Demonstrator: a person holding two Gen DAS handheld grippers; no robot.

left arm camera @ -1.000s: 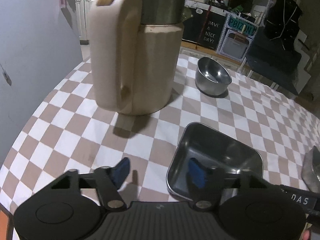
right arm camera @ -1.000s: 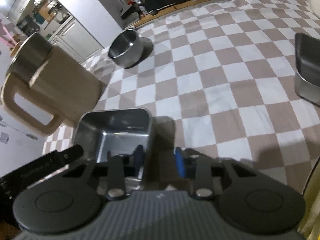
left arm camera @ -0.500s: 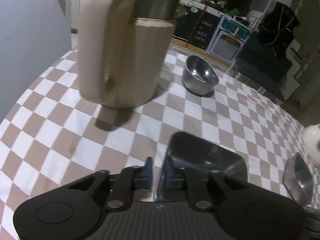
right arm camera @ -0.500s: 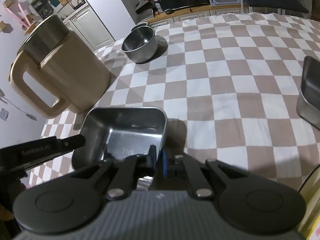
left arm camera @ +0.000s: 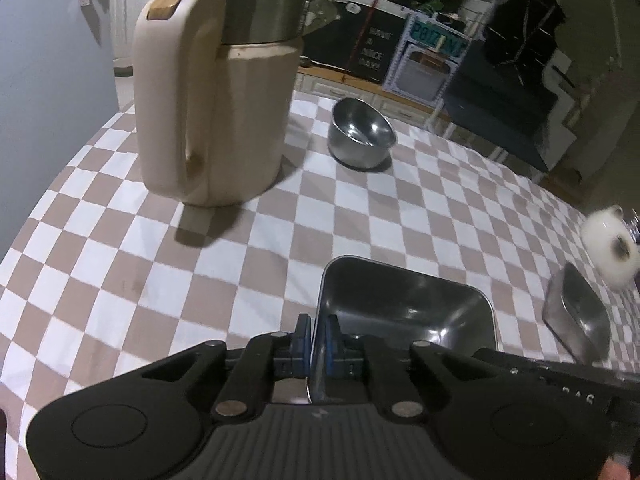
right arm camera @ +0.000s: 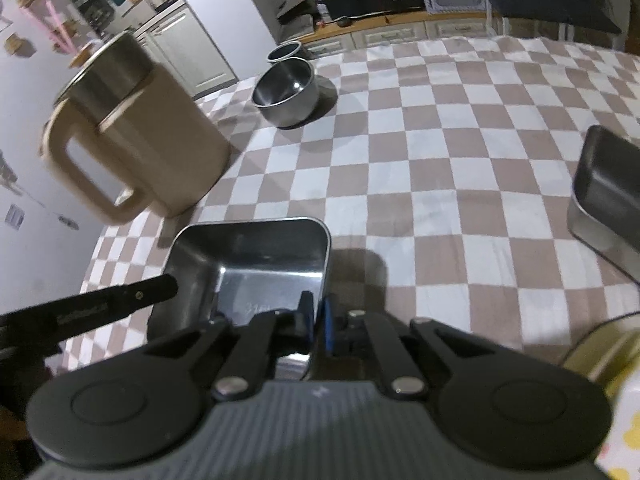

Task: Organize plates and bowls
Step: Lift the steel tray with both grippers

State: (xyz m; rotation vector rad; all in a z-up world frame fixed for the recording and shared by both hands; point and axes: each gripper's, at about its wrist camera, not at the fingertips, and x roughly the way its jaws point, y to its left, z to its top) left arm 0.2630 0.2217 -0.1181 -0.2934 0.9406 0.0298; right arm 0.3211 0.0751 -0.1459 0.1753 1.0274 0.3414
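Square steel tray (left arm camera: 404, 312) sits on the checkered counter (left arm camera: 360, 216), near edge, in front of the beige jug. Left claw (left arm camera: 316, 340) clenched on the tray's left wall, blue pads either side of the rim. Right claw (right arm camera: 318, 320) clenched on the tray's right wall, same way. Beige jug (left arm camera: 212, 100) with steel lid stands upright behind-left. Round steel bowl (left arm camera: 360, 134) farther back, well apart. Second steel tray (right arm camera: 608, 196) off to the right, apart.
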